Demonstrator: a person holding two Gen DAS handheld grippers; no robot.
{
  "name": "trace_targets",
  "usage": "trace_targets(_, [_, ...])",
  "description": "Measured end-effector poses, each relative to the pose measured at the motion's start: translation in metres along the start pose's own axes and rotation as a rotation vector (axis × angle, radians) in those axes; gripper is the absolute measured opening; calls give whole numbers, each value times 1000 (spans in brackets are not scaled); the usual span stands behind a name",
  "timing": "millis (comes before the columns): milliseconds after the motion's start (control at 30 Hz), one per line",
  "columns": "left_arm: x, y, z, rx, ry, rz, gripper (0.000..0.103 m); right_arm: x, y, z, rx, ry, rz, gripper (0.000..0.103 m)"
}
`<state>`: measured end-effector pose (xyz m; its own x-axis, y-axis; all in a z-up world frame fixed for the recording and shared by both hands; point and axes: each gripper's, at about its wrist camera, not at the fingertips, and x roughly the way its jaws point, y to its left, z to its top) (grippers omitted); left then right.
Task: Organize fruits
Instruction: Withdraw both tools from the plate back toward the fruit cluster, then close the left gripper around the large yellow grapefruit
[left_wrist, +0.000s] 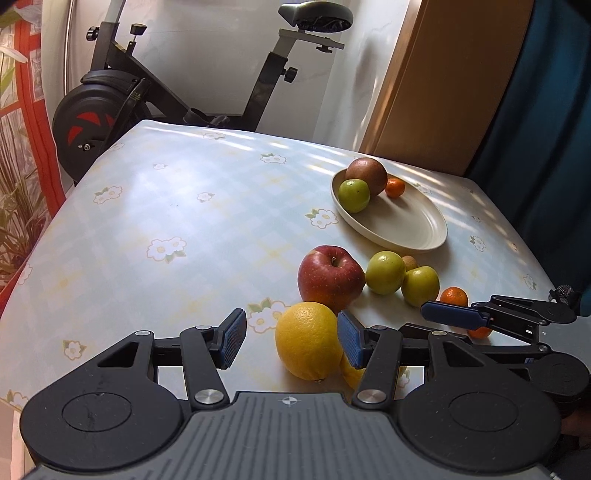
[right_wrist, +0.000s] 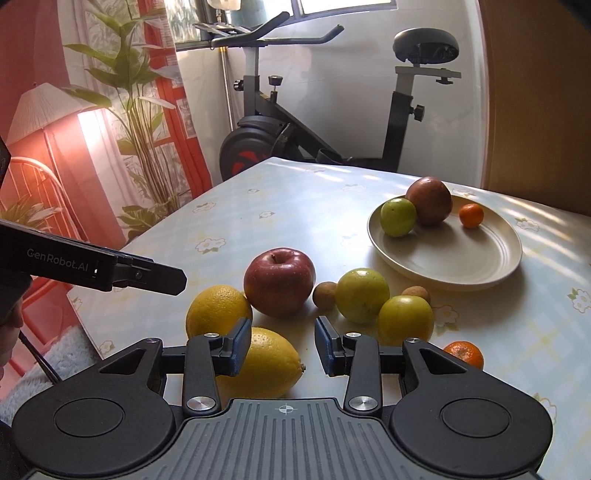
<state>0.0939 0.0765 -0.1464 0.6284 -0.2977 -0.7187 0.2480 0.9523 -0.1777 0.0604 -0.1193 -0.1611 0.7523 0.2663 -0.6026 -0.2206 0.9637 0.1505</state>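
- Two grippers we are holding: left gripper (left_wrist: 291, 341) jaws spread, orange (left_wrist: 308, 339) sitting between them, untouched.
- Right gripper (right_wrist: 282, 345) jaws parted, pinching nothing, lemon (right_wrist: 264, 363) lying beneath.

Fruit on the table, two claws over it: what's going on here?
A person is sorting fruit onto a cream plate with a handheld claw in each hand. The plate already holds a green fruit, a brownish fruit and a small tangerine. A red apple, lemons, more green fruits and another tangerine lie on the tablecloth. Both the left claw and the right claw hang over the loose pile with empty jaws, gripping nothing.
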Motion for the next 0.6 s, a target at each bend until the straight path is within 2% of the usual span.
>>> trace_targets(100, [-2, 3, -1, -17, -1, 8, 57, 0, 9, -4, -49, 18, -5, 41])
trace_targets(200, [-4, 1, -2, -12, -6, 6, 57, -1, 11, -5, -54, 28, -1, 50])
trace_targets(267, [-5, 1, -2, -9, -9, 3, 57, 0, 11, -5, -43, 40, 5, 62])
trace_targets(433, [-3, 4, -3, -20, -7, 5, 57, 11, 11, -9, -36, 84, 56, 63])
trace_targets(600, [-3, 5, -3, -21, -13, 4, 57, 25, 6, -12, -16, 120, 49, 63])
